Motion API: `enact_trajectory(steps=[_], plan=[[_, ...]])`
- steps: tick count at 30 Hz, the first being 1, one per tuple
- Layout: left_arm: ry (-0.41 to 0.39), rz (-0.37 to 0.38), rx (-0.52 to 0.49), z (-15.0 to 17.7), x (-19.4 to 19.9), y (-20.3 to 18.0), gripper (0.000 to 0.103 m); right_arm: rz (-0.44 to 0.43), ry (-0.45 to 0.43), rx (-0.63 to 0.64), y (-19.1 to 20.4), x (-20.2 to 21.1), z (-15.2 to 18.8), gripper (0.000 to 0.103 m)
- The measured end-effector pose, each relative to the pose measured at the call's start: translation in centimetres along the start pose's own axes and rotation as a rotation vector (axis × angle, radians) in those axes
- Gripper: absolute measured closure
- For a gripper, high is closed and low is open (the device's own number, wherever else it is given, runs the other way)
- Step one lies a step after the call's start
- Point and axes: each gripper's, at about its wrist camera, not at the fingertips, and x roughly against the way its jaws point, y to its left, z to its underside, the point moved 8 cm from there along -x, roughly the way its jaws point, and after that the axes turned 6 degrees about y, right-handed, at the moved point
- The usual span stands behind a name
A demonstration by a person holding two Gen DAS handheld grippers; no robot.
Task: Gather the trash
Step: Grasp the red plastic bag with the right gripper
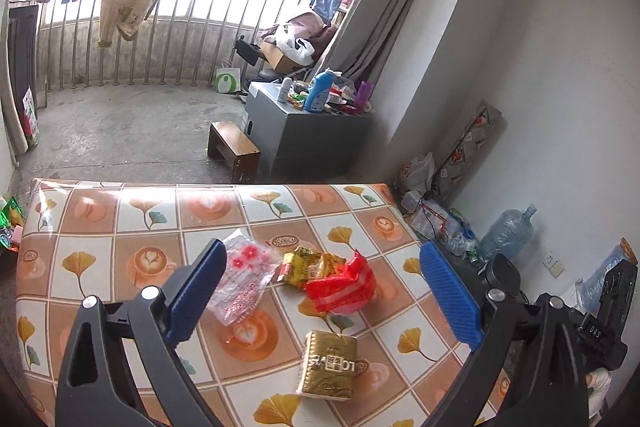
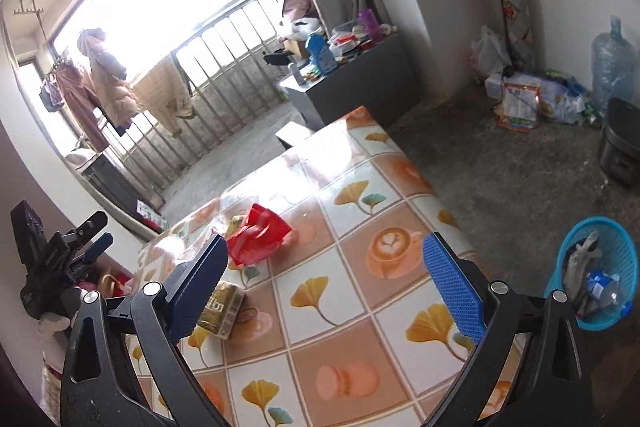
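Both tools, left tool (image 1: 320,291) and right tool (image 2: 324,287), hang released over the tabletop (image 1: 100,267); the crumpled red wrapper (image 1: 340,287) mid-tabletop looks light, soft, best pinched across its bunched middle.

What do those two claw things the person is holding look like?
Both match: the left gripper and right gripper have black plastic frames with silver bolts and two flat fingers faced with ribbed blue pads. The hand wears a white glove.

Each tool, left (image 1: 322,291) and right (image 2: 325,285), has black angular arms, silver round screw heads at the pivots, and two ribbed blue finger pads (image 1: 450,297). A white glove (image 2: 52,321) covers the hand gripping the left tool.
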Motion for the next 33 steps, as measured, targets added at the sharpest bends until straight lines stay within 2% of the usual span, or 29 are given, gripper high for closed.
enact_trajectory(steps=[3, 5, 6, 8, 10, 14, 18, 20, 21, 22, 23, 26, 33], plan=[[0.031, -0.032, 0.008, 0.1, -2.2, 2.1, 0.020, -0.052, 0.084, 0.025, 2.3, -3.5, 0.0, 0.013], [0.074, -0.054, 0.012, 0.1, -4.5, 3.8, 0.035, -0.090, 0.141, 0.029, 3.6, -6.2, -0.3, 0.016], [0.095, -0.072, 0.020, 0.1, -5.8, 4.7, 0.039, -0.103, 0.169, 0.030, 4.2, -7.6, -0.4, 0.016], [0.141, -0.092, 0.022, 0.3, -8.6, 6.4, 0.054, -0.121, 0.227, 0.033, 5.1, -10.5, -0.9, 0.020], [0.196, -0.123, 0.032, 0.9, -11.3, 8.1, 0.067, -0.110, 0.274, 0.052, 6.0, -13.5, -1.4, 0.023], [0.289, -0.116, 0.064, 2.4, -15.6, 10.2, 0.089, -0.082, 0.329, 0.135, 7.9, -18.2, -1.7, 0.031], [0.331, -0.055, 0.062, 3.8, -17.5, 9.6, 0.097, -0.094, 0.352, 0.212, 9.6, -20.8, -1.4, 0.040], [0.325, -0.008, 0.039, 4.3, -17.6, 8.4, 0.097, -0.104, 0.376, 0.237, 10.1, -21.4, -0.8, 0.050], [0.324, 0.017, 0.029, 4.5, -17.6, 7.8, 0.097, -0.113, 0.380, 0.256, 10.3, -21.3, -0.4, 0.052], [0.326, 0.048, 0.022, 4.8, -17.6, 7.1, 0.097, -0.115, 0.371, 0.277, 10.5, -21.0, -0.2, 0.058], [0.336, 0.076, 0.017, 5.2, -17.5, 6.4, 0.099, -0.135, 0.389, 0.283, 10.6, -20.6, 0.2, 0.060], [0.338, 0.122, -0.016, 6.4, -17.1, 4.7, 0.101, -0.156, 0.397, 0.311, 10.8, -19.1, 1.3, 0.062], [0.404, 0.225, 0.014, 9.4, -15.3, 2.3, 0.103, -0.192, 0.417, 0.291, 9.3, -15.9, 3.1, 0.064]])
